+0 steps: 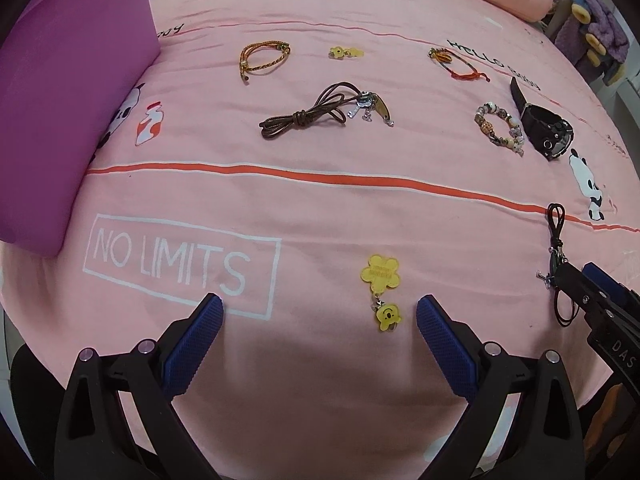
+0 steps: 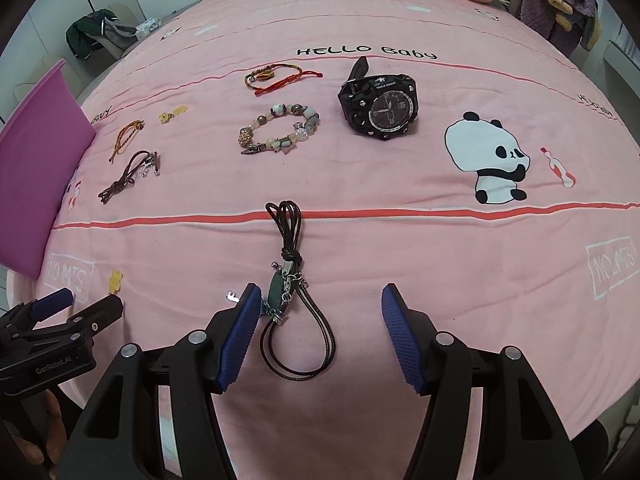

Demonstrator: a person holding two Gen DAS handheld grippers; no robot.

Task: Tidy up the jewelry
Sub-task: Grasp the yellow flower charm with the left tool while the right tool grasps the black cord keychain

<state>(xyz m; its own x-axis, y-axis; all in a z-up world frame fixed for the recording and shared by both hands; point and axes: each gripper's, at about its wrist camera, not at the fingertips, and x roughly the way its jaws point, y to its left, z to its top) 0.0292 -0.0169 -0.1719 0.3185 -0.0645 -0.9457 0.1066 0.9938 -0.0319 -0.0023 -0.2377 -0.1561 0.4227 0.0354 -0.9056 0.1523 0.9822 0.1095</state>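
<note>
My left gripper (image 1: pixel 319 306) hangs open just over the pink bedsheet (image 1: pixel 320 208). A yellow flower charm with a smiley tag (image 1: pixel 380 276) lies between its fingers, nearer the right one, untouched. My right gripper (image 2: pixel 321 294) is open too. A black cord necklace with a green pendant (image 2: pixel 286 296) lies between its fingers, close against the left pad (image 2: pixel 240 332). In the left wrist view the right gripper (image 1: pixel 576 274) shows at the right edge over that necklace (image 1: pixel 558 232). The left gripper (image 2: pixel 91 300) shows at the lower left of the right wrist view.
A purple box (image 1: pixel 60 120) stands at the left. Farther back lie a braided orange bracelet (image 1: pixel 262 58), a small yellow charm (image 1: pixel 345 53), a brown cord necklace (image 1: pixel 320 112), a red string bracelet (image 2: pixel 276 76), a beaded bracelet (image 2: pixel 280 128) and a black watch (image 2: pixel 380 108).
</note>
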